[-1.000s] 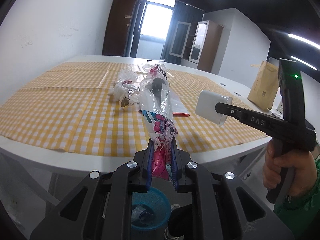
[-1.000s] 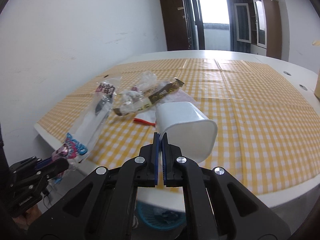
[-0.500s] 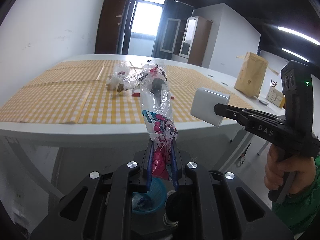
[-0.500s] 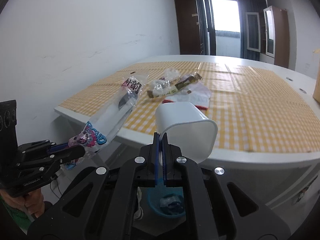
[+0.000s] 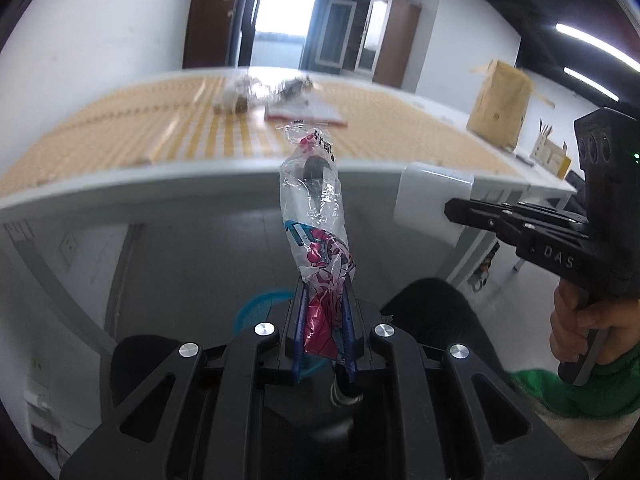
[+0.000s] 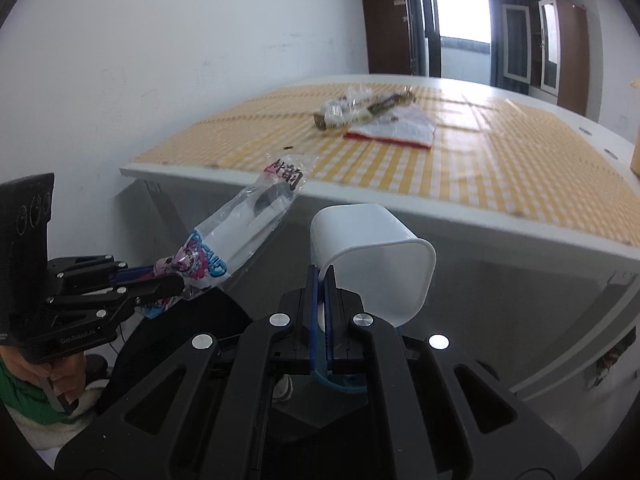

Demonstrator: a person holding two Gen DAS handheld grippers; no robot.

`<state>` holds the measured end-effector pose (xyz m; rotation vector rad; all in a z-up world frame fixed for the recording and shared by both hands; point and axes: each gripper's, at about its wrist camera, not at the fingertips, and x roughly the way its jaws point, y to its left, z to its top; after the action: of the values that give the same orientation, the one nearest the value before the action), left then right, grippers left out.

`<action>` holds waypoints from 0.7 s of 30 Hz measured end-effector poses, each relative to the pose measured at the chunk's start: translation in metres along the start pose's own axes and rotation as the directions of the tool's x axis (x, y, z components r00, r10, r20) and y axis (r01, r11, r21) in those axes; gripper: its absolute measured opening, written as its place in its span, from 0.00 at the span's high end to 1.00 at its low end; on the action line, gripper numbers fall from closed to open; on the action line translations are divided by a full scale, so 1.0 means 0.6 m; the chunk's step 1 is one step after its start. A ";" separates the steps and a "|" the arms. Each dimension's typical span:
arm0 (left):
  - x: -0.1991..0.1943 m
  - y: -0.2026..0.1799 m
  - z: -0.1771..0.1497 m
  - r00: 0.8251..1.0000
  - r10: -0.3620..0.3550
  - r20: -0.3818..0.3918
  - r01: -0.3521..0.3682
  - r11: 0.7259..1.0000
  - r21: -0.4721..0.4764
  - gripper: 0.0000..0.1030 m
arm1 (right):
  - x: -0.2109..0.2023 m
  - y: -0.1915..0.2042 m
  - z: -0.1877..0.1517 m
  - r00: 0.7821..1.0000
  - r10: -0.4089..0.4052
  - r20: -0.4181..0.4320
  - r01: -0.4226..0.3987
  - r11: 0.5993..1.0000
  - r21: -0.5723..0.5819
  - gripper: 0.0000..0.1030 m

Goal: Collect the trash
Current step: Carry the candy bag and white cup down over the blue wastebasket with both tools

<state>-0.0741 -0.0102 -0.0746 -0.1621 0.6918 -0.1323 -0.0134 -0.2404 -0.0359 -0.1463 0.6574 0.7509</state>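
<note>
Plastic wrapper (image 5: 320,240) pinched in my left jaws, white cup (image 6: 376,256) in right; I'm aiming both over blue basket (image 5: 256,308) at 6 o'clock.

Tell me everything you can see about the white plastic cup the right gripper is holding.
The white plastic cup is a plain, opaque, squarish tub with rounded corners and a thin rim. It looks empty. The right gripper is shut on one wall at the rim, holding the cup tipped on its side in the air, below and in front of the table edge. Nothing else touches it. In the left wrist view its flat bottom shows.
</note>
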 end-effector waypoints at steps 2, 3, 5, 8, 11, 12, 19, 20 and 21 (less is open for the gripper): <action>0.024 0.002 -0.016 0.999 0.003 -0.053 -0.003 1.000 -0.005 0.86 | 0.019 -0.001 -0.019 0.999 -0.005 -0.044 0.005 1.000 0.008 0.98; 0.035 0.004 -0.024 0.997 -0.004 -0.075 0.003 1.000 -0.009 0.86 | 0.028 -0.001 -0.028 0.998 -0.001 -0.060 0.002 1.000 0.013 0.98; 0.051 0.008 -0.034 0.994 -0.015 -0.107 0.013 1.000 -0.015 0.87 | 0.041 -0.002 -0.038 0.997 0.002 -0.080 0.000 1.000 0.017 0.98; 0.068 0.011 -0.040 0.992 -0.009 -0.129 0.008 1.000 -0.008 0.87 | 0.060 -0.005 -0.042 0.995 0.012 -0.103 -0.010 1.000 0.022 0.98; 0.083 0.020 -0.043 0.989 -0.002 -0.146 0.000 1.000 -0.016 0.87 | 0.080 -0.010 -0.047 0.992 0.021 -0.122 -0.017 0.999 0.032 0.98; 0.091 0.024 -0.045 0.988 0.001 -0.154 -0.004 1.000 -0.023 0.87 | 0.088 -0.013 -0.049 0.991 0.023 -0.130 -0.018 0.999 0.035 0.98; 0.152 0.059 -0.074 0.972 0.023 -0.233 -0.041 0.996 -0.073 0.87 | 0.164 -0.018 -0.084 0.977 0.034 -0.209 -0.022 0.998 0.062 0.98; 0.161 0.062 -0.076 0.969 0.027 -0.244 -0.046 0.996 -0.074 0.87 | 0.174 -0.018 -0.088 0.974 0.038 -0.223 -0.024 0.998 0.065 0.98; 0.169 0.065 -0.077 0.967 0.029 -0.253 -0.049 0.996 -0.076 0.87 | 0.183 -0.020 -0.091 0.971 0.040 -0.235 -0.024 0.997 0.068 0.98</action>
<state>-0.0242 0.0054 -0.1802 -0.2121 0.9543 -0.0874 0.0267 -0.2037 -0.1466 -0.1674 0.9117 0.7488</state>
